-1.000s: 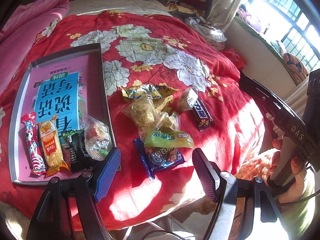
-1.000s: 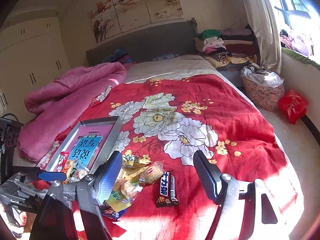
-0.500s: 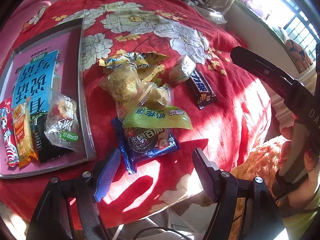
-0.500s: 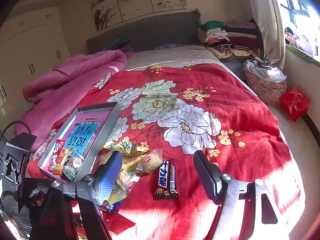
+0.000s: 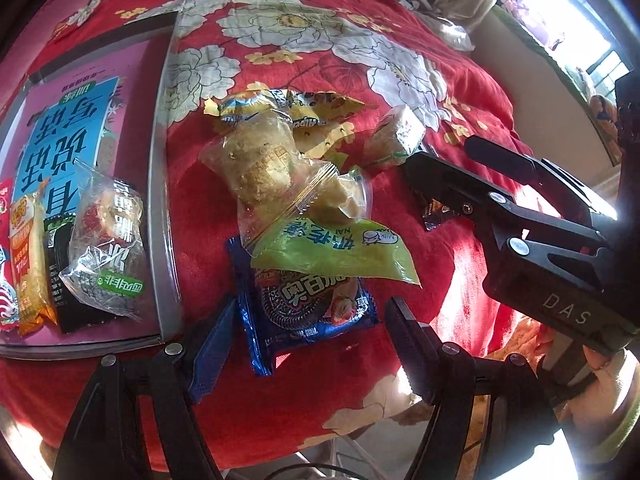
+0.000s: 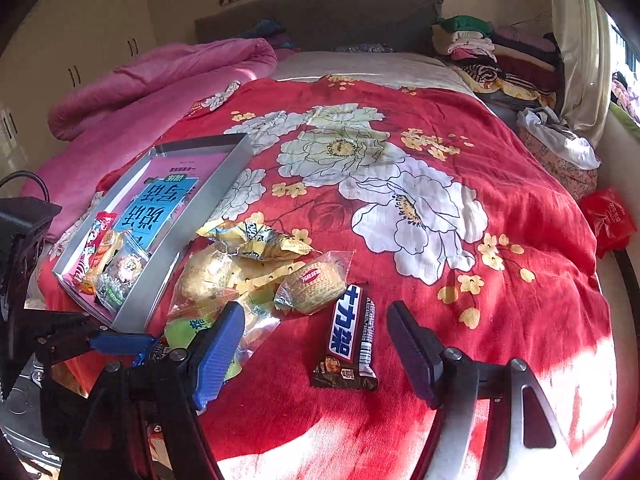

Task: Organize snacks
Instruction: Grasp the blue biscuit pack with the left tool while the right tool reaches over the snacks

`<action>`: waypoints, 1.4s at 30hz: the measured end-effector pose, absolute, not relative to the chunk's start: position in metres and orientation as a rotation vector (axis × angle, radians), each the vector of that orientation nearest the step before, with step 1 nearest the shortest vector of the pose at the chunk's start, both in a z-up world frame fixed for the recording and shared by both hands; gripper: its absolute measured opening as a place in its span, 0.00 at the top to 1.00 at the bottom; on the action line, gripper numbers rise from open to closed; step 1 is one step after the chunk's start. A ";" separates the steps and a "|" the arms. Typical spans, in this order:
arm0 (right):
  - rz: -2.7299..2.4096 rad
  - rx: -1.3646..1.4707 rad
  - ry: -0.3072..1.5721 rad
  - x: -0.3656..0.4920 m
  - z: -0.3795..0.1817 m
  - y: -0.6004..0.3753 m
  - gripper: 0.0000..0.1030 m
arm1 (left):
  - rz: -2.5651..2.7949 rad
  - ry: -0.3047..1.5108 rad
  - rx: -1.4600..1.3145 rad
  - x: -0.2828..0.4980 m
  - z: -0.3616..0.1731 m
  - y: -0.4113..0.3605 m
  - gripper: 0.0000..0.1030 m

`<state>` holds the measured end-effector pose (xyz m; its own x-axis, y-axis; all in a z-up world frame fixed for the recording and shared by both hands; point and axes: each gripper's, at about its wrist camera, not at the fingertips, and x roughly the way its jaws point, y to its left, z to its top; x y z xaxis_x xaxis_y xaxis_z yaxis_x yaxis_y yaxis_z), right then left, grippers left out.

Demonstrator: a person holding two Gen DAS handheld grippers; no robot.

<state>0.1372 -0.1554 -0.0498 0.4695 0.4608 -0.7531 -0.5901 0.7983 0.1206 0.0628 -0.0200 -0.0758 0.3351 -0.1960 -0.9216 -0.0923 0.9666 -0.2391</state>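
With both tongs, left (image 5: 308,344) and right (image 6: 316,344), apart and empty, we take the light, crinkly cookie packet (image 5: 308,312) (beside the tray (image 5: 160,208)) across its flat middle.

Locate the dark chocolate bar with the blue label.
In the right wrist view, the dark chocolate bar with the blue label lies on the red floral bedspread, right of the clear-wrapped yellow cake, between the open right tool.

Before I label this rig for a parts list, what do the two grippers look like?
Both are black-framed with silver screws. The left gripper has one blue ribbed finger and one dark ribbed finger; so does the right gripper. The right gripper's body reads "DAS". A cable runs below the left gripper.
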 end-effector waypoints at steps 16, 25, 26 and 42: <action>0.677 -0.282 0.904 0.167 -0.077 -0.125 0.35 | -0.052 1.245 -0.286 0.072 -0.084 -0.020 0.27; 0.689 -0.224 0.903 0.177 -0.078 -0.129 0.51 | 0.010 1.257 -0.283 0.079 -0.088 -0.028 0.29; 0.692 -0.204 0.901 0.178 -0.076 -0.131 0.53 | 0.015 1.252 -0.281 0.079 -0.087 -0.029 0.34; 0.693 -0.017 0.857 0.179 -0.057 -0.166 0.62 | -0.057 1.235 -0.343 0.062 -0.081 -0.013 0.43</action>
<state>0.1789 -0.1661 -0.0574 0.4517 0.5549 -0.6986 -0.5677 0.7828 0.2548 0.0625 -0.0134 -0.0806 0.3352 -0.2274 -0.9143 -0.1415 0.9473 -0.2875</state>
